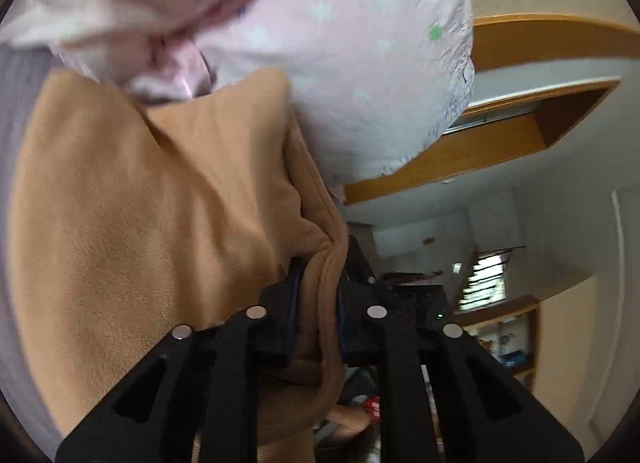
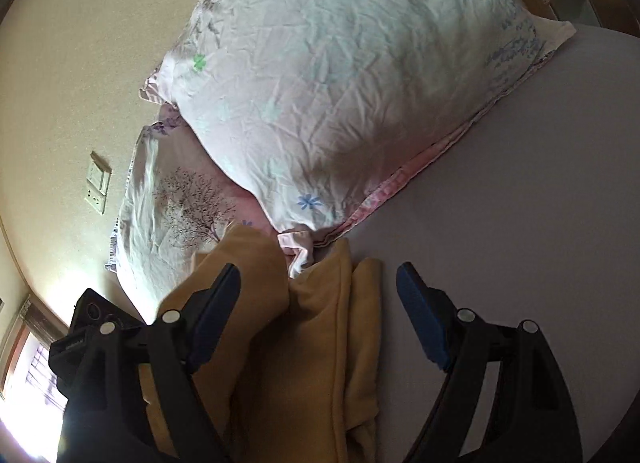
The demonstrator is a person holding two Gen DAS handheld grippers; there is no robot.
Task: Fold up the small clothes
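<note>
A tan fleece garment [image 1: 160,203] fills the left wrist view, lifted off the bed. My left gripper [image 1: 320,287] is shut on its seamed edge, the fabric pinched between the blue pads. In the right wrist view the same tan garment [image 2: 320,343] lies bunched in folds on the grey bed sheet [image 2: 520,223]. My right gripper [image 2: 320,283] is open, its jaws wide apart on either side of the cloth, the left finger [image 2: 216,311] resting over it. The left gripper body [image 2: 92,327] shows at the lower left.
A pink floral pillow [image 2: 340,83] lies on a second pillow [image 2: 180,203] just beyond the garment, and shows in the left wrist view [image 1: 340,63]. A wall with a socket plate [image 2: 98,183] is to the left. Wooden headboard [image 1: 540,43], shelves and window show behind.
</note>
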